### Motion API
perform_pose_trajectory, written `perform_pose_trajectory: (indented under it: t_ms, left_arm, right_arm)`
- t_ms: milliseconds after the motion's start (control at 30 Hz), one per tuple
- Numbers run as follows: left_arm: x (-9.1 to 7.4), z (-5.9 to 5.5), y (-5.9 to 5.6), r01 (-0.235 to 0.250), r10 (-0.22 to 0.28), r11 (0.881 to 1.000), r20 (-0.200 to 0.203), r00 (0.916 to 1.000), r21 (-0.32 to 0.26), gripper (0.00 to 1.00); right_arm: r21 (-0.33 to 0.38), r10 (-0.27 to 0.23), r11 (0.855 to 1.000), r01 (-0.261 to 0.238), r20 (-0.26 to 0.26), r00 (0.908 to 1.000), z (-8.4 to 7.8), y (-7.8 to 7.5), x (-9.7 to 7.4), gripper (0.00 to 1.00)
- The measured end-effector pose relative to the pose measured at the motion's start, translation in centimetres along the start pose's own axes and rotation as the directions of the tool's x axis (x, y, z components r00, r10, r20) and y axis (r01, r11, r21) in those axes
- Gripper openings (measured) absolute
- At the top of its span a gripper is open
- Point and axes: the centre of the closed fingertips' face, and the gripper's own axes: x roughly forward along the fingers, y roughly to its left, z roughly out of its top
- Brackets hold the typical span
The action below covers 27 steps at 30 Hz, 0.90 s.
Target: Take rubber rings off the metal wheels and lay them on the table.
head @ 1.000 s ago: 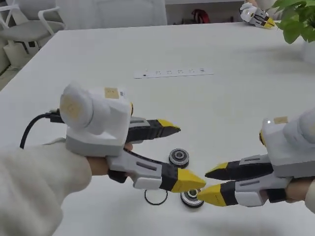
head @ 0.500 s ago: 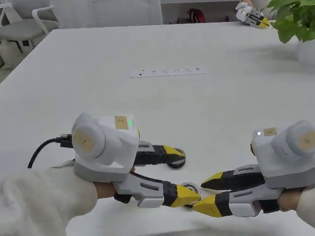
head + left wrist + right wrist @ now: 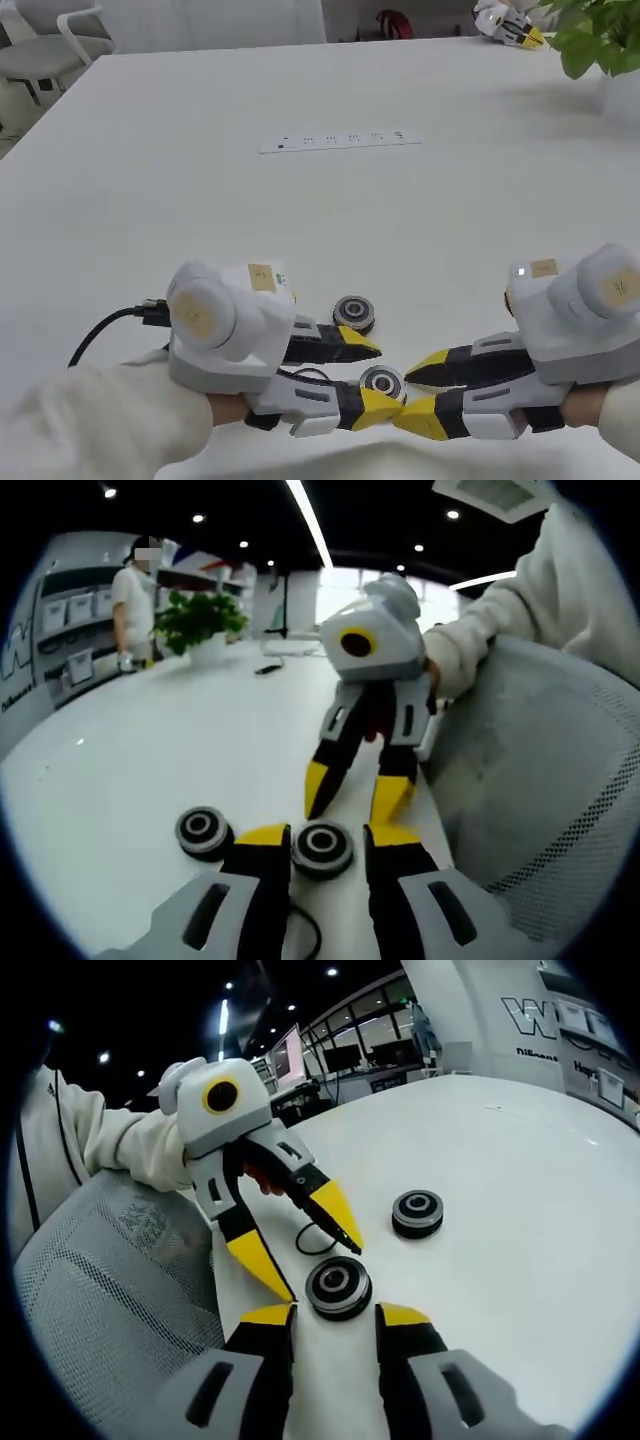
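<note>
Round black-and-silver metal wheel (image 3: 382, 381) on white tabletop (image 3: 300, 220), between left gripper's (image 3: 328, 832) parted jaws; right gripper's (image 3: 335, 1312) jaws likewise apart.

Surface (image 3: 200, 150): plain white. Left tongs (image 3: 388, 372), right tongs (image 3: 402, 398): white-grey bodies, black jaws, yellow tips. Near wheel (image 3: 382, 382) and far wheel (image 3: 353, 311) beyond it: black rims, silver hubs. Rubber ring (image 3: 316, 1239) beside near wheel: black.

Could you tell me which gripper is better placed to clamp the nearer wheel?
Probably the left gripper: the nearer wheel sits between its open jaws, while for the right gripper, also open, the wheel lies mostly ahead of its tips.
</note>
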Motion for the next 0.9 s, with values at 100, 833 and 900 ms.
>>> perform_pose_trajectory:
  t_ms: [100, 833, 900]
  left_arm:
    - [0.15, -0.48, -0.02, -0.004, 0.004, 1.0, -0.016, 0.9999, 0.006, 0.25]
    - [0.12, -0.61, 0.44, -0.01, 0.01, 1.0, 0.009, 0.9999, -0.018, 0.14]
    - [0.11, -0.66, 0.46, -0.008, 0.009, 1.0, 0.013, 0.9999, -0.013, 0.14]
  right_arm:
    - [-0.009, 0.0, 1.0, 0.0, -0.001, 1.0, -0.06, 0.05, -0.05, 0.27]
    - [-0.03, -0.007, 1.0, 0.007, -0.003, 1.0, -0.18, 0.04, 0.12, 0.23]
    - [-0.037, -0.006, 0.999, 0.006, -0.009, 0.9999, -0.28, 0.13, 0.24, 0.23]
